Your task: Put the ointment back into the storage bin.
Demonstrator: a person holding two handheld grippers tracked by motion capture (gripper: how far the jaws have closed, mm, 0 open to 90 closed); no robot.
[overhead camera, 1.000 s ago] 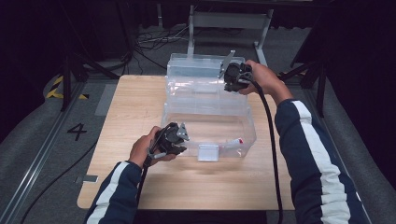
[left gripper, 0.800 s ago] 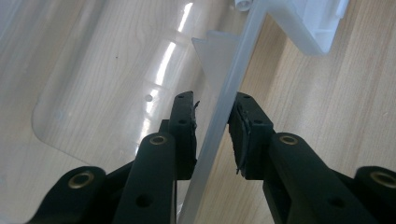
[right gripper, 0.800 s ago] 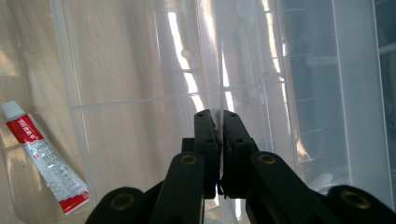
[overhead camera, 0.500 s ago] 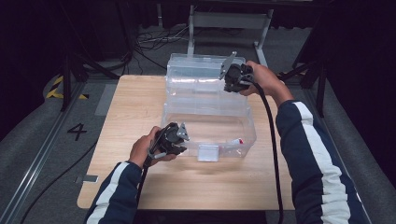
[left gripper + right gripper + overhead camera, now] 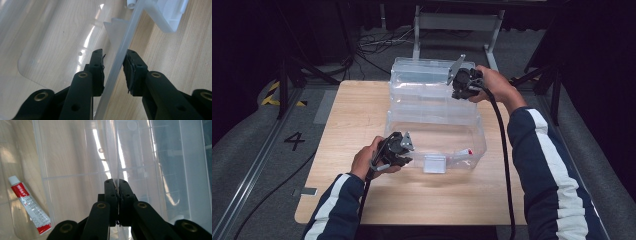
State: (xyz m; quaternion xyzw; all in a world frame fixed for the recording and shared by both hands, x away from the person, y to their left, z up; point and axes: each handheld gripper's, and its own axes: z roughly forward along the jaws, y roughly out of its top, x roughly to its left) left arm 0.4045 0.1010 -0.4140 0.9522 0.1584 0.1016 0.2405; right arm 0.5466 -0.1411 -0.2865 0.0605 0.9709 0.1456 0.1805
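Clear plastic dominates a pale wooden table (image 5: 337,200), where a person in a dark, white-striped sleeve works 2 handheld grippers on a transparent storage box (image 5: 434,135). Nearest the camera, the left gripper (image 5: 404,152) straddles the box's front-left wall, its jaws partly open, 1 pad inside and 1 outside the thin wall, the inner pad standing clear of the plastic. Inside the box, on its floor near the front-right corner, lies a small red-and-white tube (image 5: 28,203). A white latch (image 5: 434,163) sits on the front wall. Farther back, the right gripper (image 5: 460,90) is clamped tight on the thin edge of the raised clear lid (image 5: 427,82) near its right end.
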